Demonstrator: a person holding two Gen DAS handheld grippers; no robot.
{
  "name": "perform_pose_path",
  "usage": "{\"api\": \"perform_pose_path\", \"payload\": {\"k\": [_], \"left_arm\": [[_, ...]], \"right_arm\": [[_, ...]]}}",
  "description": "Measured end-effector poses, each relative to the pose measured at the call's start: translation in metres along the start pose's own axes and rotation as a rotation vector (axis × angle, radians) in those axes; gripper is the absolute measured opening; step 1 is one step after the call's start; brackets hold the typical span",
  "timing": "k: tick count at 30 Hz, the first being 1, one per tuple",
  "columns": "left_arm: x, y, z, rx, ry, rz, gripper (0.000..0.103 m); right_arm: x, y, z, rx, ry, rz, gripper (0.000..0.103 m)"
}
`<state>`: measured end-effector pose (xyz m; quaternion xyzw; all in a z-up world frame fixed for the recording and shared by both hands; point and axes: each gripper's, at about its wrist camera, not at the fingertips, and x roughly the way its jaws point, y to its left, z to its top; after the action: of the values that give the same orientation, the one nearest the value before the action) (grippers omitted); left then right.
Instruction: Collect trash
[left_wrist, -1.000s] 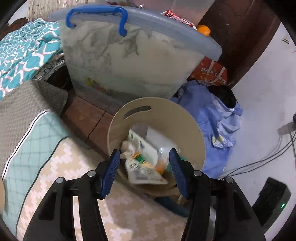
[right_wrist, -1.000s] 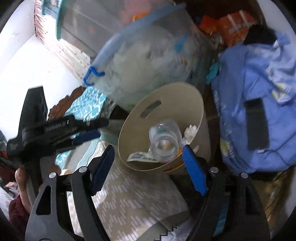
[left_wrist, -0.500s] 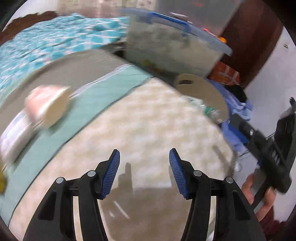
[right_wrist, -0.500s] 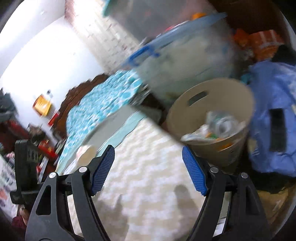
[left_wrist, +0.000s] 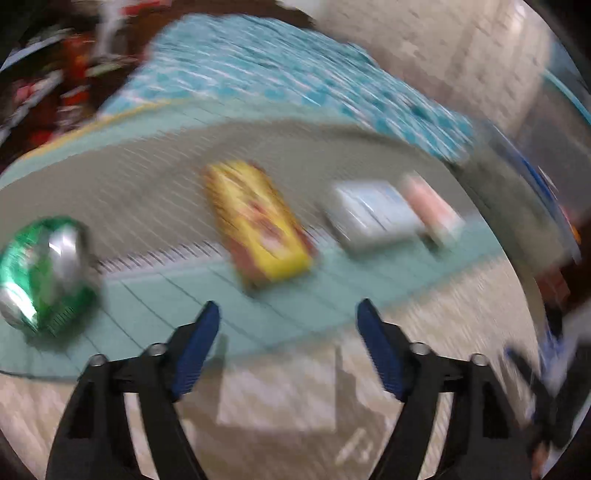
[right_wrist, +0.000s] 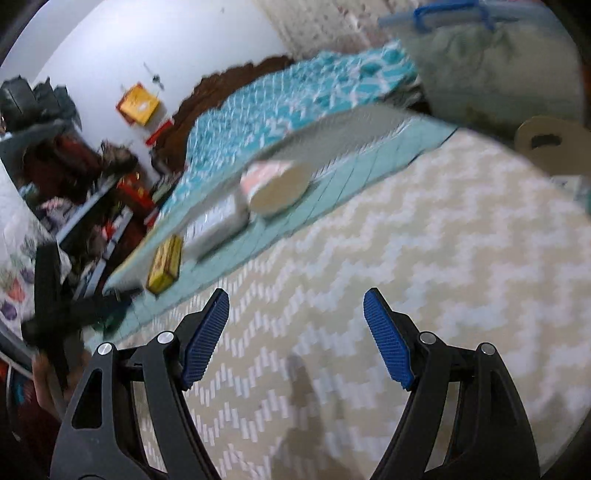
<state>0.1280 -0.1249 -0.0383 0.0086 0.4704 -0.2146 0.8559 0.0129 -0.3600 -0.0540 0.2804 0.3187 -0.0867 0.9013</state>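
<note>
**A:** Log the near field first. Left wrist view?

**B:** Left gripper (left_wrist: 288, 314): jaws spread wide, nothing between them. Blue ribbed pads on black plastic arms with round silver pivots. It hangs over a bed cover (left_wrist: 280, 391) in a cream and white zigzag weave. The frame is heavily motion-blurred.

**A:** The trash?

**B:** A row lies on a pale teal quilted strip (left_wrist: 155, 306) just past the fingertips. At far left, a crumpled green and silver foil wrapper (left_wrist: 44, 273), shiny and rounded. At centre, a long flat yellow and red packet (left_wrist: 258, 225). To the right, a flat whitish rectangular pack (left_wrist: 373, 218), touching or just beside a pink cup-like container (left_wrist: 432, 210) lying on its side. Print is unreadable.

**A:** Right wrist view?

**B:** Right gripper (right_wrist: 295, 325): also spread open and empty, over the same zigzag cover, well short of the items. The left gripper shows at the left edge, held in a hand. Midfield is the same row: yellow packet, whitish pack, then the pink container showing a round tan base.

**A:** Far field?

**B:** A turquoise and white patterned blanket (right_wrist: 295, 96) behind the strip. At far right, the rim of a beige round bin (right_wrist: 554, 144) with a slot handle. Above it, a translucent storage box (right_wrist: 491, 62) with a blue handle.
</note>
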Motion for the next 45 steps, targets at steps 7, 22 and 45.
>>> {"api": "perform_pose_path", "payload": {"k": [7,22,45], "left_arm": [[0.049,0.010,0.061,-0.058,0.009,0.106,0.076],[0.052,-0.014,0.008,0.124,0.015,0.148,0.061],[0.000,-0.007,-0.070,0.174,-0.065,0.050,0.060]], "right_arm": [[0.002,0.005,-0.002,-0.043,-0.020,-0.026,0.077],[0.005,-0.005,0.002,-0.004,0.017,-0.014,0.078],[0.192,0.162,0.107,-0.464,0.154,-0.129,0.096]]}}
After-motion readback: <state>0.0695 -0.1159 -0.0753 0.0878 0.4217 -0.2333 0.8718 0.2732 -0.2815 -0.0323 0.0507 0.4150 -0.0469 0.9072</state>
